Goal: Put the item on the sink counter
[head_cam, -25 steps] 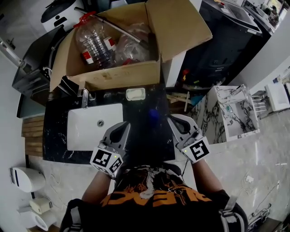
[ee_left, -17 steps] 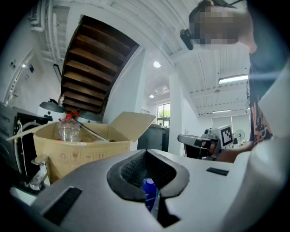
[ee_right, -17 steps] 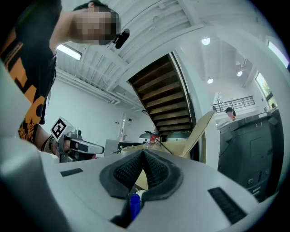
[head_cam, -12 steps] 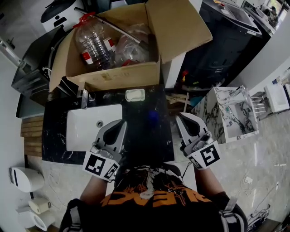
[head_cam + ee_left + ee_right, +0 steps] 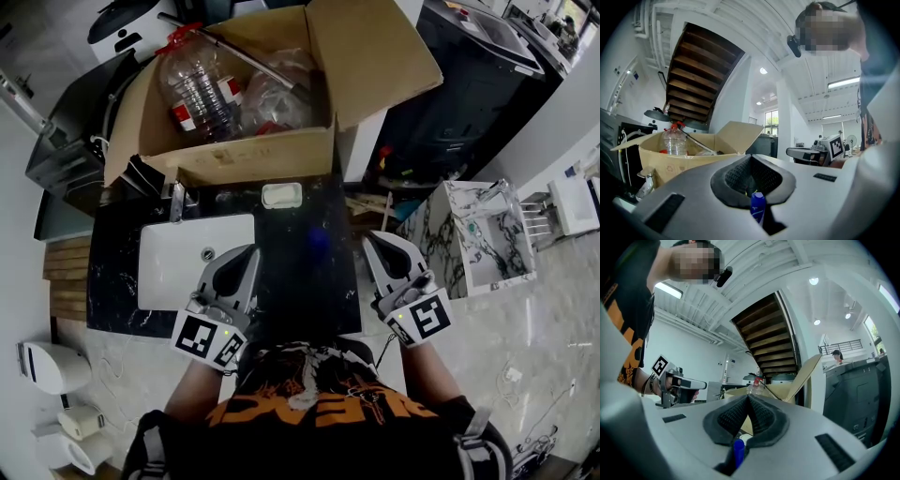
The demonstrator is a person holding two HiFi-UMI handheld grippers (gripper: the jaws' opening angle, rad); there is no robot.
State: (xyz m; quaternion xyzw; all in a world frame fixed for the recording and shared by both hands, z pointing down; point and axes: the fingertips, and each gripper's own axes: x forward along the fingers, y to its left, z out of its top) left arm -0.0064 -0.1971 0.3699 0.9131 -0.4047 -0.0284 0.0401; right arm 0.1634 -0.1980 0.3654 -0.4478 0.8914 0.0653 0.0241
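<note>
— What is taking up the most room here?

— The cardboard box (image 5: 234,155) is sitting hard against the back edge of the black sink counter (image 5: 112,281). Its flaps are standing open and a clear plastic bottle (image 5: 195,89) is lying inside.

— And on the counter itself?

— The white basin (image 5: 178,267) is filling the left half. The right half is lying mostly bare, a dark strip running from the box to the front edge by the person's chest.

— Where are the tools sitting?

— The left gripper (image 5: 250,253) is hovering over the basin's near right corner. The right gripper (image 5: 371,240) is hanging at the counter's right edge. Both are pointing toward the box with jaws pressed together, gripping nothing.

— Anything in that strip?

— A soap dish (image 5: 281,195) is resting at its back, just before the box. The blue bottle (image 5: 317,242) is standing upright in the middle, between the two grippers, touching neither and sitting apart from every edge.
</note>
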